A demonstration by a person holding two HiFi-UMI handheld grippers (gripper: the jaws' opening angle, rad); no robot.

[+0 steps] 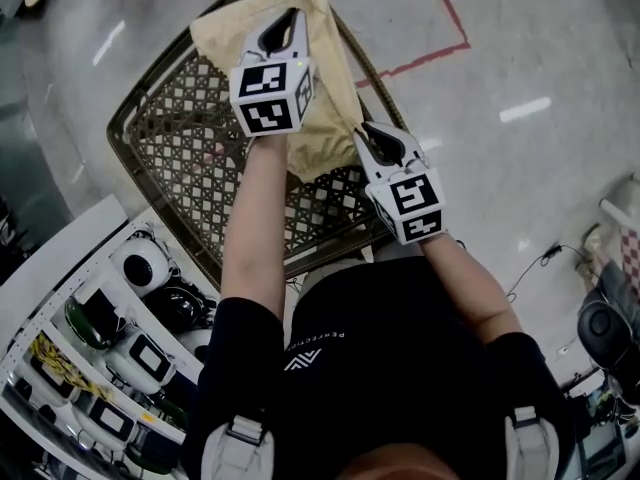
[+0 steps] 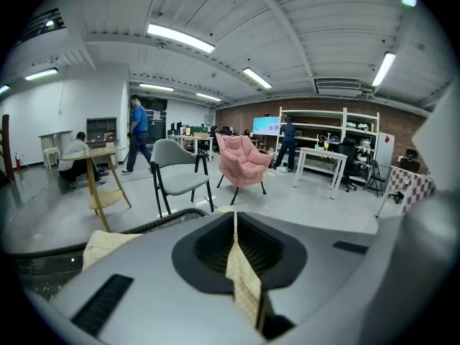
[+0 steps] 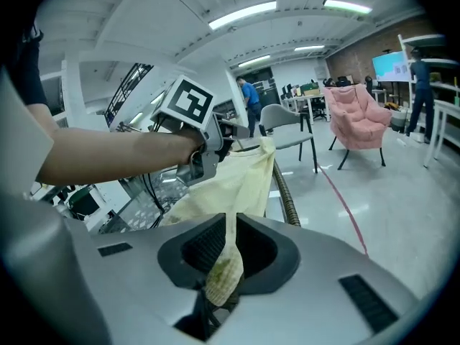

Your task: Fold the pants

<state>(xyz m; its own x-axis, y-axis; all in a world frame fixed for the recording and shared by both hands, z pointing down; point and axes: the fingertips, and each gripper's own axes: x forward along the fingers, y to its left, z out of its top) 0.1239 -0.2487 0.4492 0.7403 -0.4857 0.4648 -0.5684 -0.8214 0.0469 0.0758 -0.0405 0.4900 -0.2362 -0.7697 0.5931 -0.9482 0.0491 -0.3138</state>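
Pale yellow pants [image 1: 320, 88] hang bunched above a dark lattice basket [image 1: 170, 148] in the head view. My left gripper [image 1: 284, 22] is shut on their upper edge, at the far side of the basket. In the left gripper view a thin fold of the pants [image 2: 243, 275] is pinched between the closed jaws. My right gripper [image 1: 372, 134] is shut on the lower right corner of the cloth. In the right gripper view the pants [image 3: 237, 185] stretch from its jaws up to the left gripper [image 3: 210, 148], with a bunched tip of cloth [image 3: 224, 275] clamped between the pads.
The basket's rim [image 3: 284, 185] runs just beyond the cloth. White shelves [image 1: 110, 328] with gear stand at lower left. A red tape line [image 1: 445, 28] marks the floor. A grey chair [image 2: 176, 171], a pink armchair [image 2: 243, 160], a wooden table [image 2: 100, 157] and people stand farther off.
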